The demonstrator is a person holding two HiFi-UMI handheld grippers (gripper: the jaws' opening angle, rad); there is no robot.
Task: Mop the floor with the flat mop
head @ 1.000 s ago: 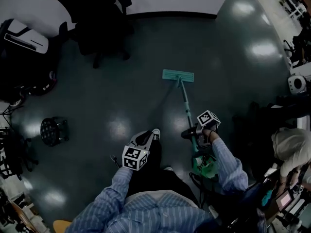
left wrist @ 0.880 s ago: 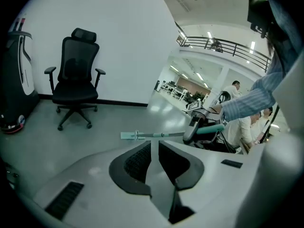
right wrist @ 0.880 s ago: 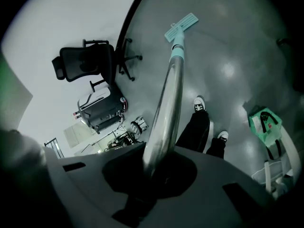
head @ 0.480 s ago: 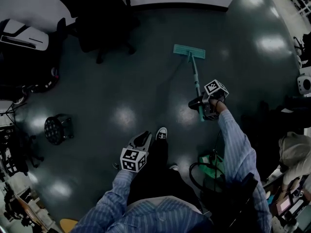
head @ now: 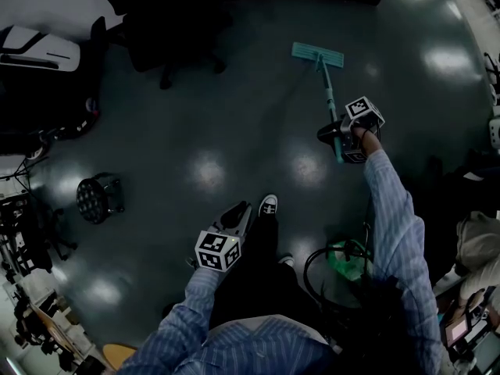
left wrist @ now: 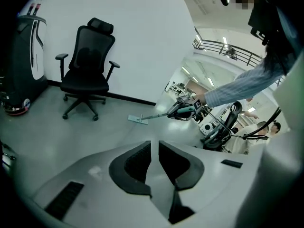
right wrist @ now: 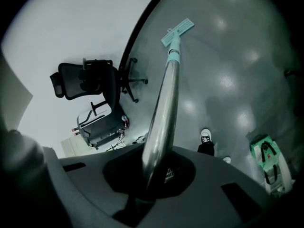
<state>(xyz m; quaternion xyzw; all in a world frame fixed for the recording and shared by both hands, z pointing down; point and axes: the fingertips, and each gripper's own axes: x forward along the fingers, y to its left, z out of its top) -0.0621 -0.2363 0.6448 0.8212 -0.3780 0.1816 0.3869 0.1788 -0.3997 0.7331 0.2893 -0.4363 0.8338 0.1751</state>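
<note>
The flat mop's teal head (head: 317, 54) lies on the dark floor near the far wall, and its handle (head: 329, 94) slants back to my right gripper (head: 344, 137), which is shut on it with the arm stretched out. In the right gripper view the metal handle (right wrist: 164, 103) runs up from between the jaws of the right gripper (right wrist: 152, 175) to the mop head (right wrist: 177, 31). My left gripper (head: 237, 217) hangs near the person's leg, shut on nothing. From the left gripper (left wrist: 154, 148), the mop head (left wrist: 137, 120) shows flat on the floor.
A black office chair (head: 168, 22) stands by the wall left of the mop, with a white and black machine (head: 39, 49) further left. A round black stand (head: 98, 198) sits at the left. A green container (head: 348, 260) and cables lie beside the person's shoe (head: 268, 205).
My right gripper has pushed the mop away toward the far wall, with the arm stretching out. The left gripper has stayed by the leg.
</note>
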